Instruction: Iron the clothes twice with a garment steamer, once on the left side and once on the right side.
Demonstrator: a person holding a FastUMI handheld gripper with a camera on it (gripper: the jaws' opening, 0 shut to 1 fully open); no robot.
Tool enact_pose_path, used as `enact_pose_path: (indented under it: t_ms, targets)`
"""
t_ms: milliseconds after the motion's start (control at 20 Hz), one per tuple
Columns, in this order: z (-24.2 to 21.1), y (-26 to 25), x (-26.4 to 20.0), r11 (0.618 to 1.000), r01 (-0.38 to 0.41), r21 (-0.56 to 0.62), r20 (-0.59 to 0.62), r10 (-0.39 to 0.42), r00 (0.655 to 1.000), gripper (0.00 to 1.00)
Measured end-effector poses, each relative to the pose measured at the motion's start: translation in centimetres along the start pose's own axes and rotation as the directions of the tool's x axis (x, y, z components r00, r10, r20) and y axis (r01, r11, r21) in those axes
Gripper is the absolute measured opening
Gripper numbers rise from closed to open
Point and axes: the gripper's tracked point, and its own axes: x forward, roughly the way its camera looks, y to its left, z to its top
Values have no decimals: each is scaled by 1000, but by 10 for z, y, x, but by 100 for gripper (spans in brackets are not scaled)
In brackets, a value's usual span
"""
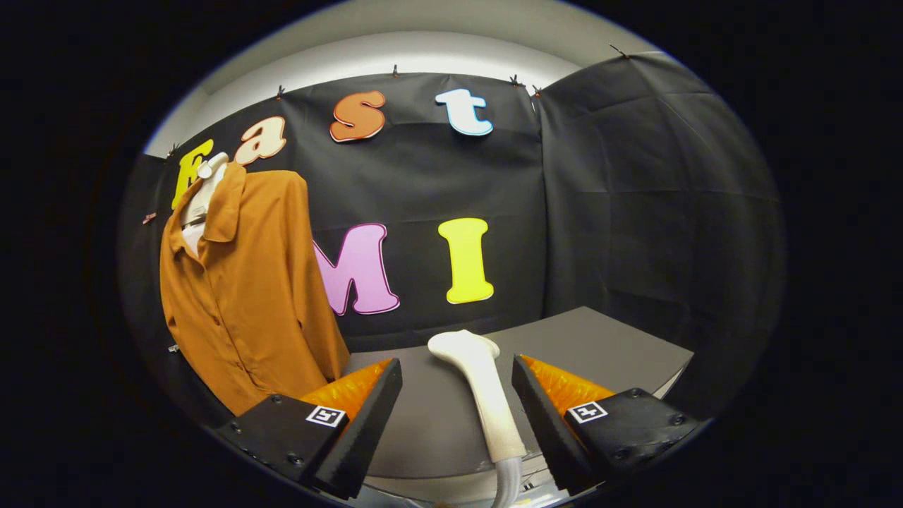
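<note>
Steamer (480,395), white, lies on the grey worktop (607,339) in the gap between my jaws, its handle running toward me and its head pointing away, just past the fingertips. My gripper (457,384) stands wide open and has hold of nothing; the handle passes nearer the right finger than the left, and I cannot tell whether it touches either. A ribbed hose (508,483) leaves the handle's near end. An orange-brown shirt (243,282) hangs buttoned on a white mannequin form (204,190), beyond and to the left of the left finger. Black cloth walls the booth behind and to the right. My gripper sits level and low, facing the back wall.
</note>
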Motion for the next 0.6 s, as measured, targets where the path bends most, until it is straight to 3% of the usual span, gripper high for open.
enact_pose_path:
  t_ms: [250,500,600]
  targets:
    - [-35,-19,50,1000,8,-4,-135,-9,991,97]
    - [-71,-27,77,1000,1,11,-288,2,958,96]
    - [-82,-29,82,1000,7,11,-332,-3,943,89]
